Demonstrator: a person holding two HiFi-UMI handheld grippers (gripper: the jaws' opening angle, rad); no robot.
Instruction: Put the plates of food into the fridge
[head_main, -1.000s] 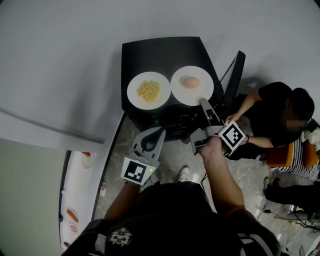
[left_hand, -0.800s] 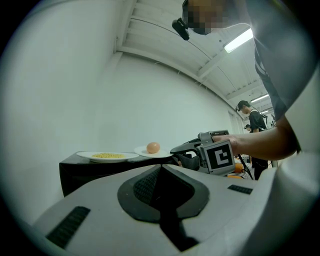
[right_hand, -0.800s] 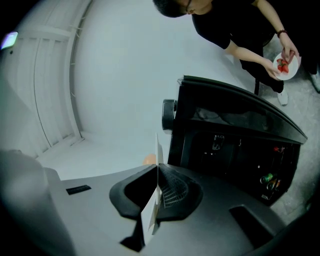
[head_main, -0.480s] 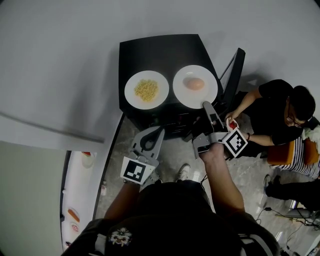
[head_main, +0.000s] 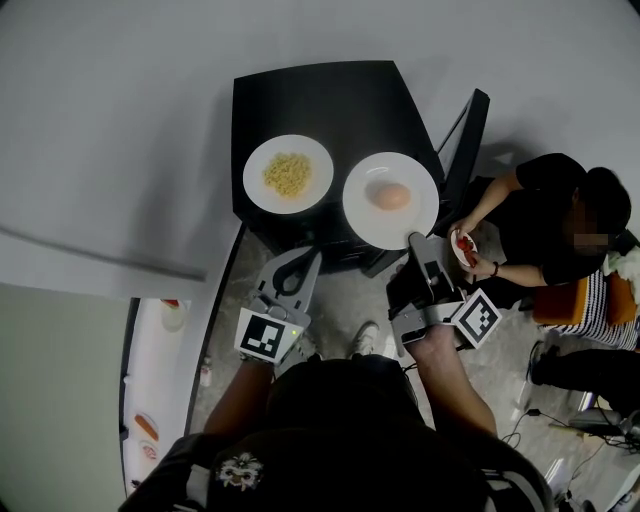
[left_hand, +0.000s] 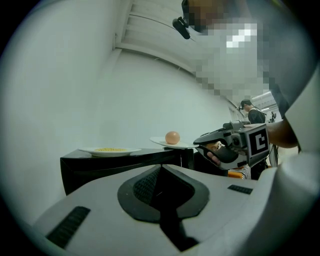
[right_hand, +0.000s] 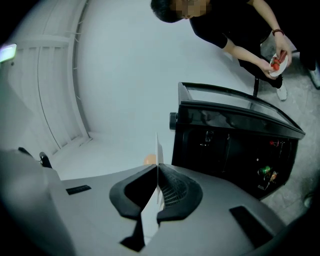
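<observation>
**Entry: plate transfer, first plate**

- Step in hand: taking the first plate off the top of the fridge (head_main: 300, 100). By my reading the carry has only begun, and nothing is inside yet.
- Right hand-held gripper (head_main: 417, 243): jaws closed tight on the near rim of the egg plate (head_main: 362, 222). Its own view shows the thin white rim edge-on between the pads. The plate carries one round, pale-orange piece of food (head_main: 391, 195) (an egg or a bun, I cannot tell which). It juts out past the front edge of the fridge top, and it is unclear whether it has fully left the surface.
- Left hand-held gripper (head_main: 308, 260): jaws fully together with nothing between them. It hangs low in front of the fridge, apart from both plates.
- Noodle plate (head_main: 262, 195): sits flat on the fridge top, left of the egg plate and untouched.
- Fridge door (head_main: 468, 150): stands open on the right, and the shelves show in the right gripper view.
- Seated person (head_main: 540, 210): just beyond the door, holding a small dish.
- Next move calls for: keeping the egg plate level so the round food does not roll. It then goes down and around to the open front and onto a shelf, clear of the door and the person.
</observation>
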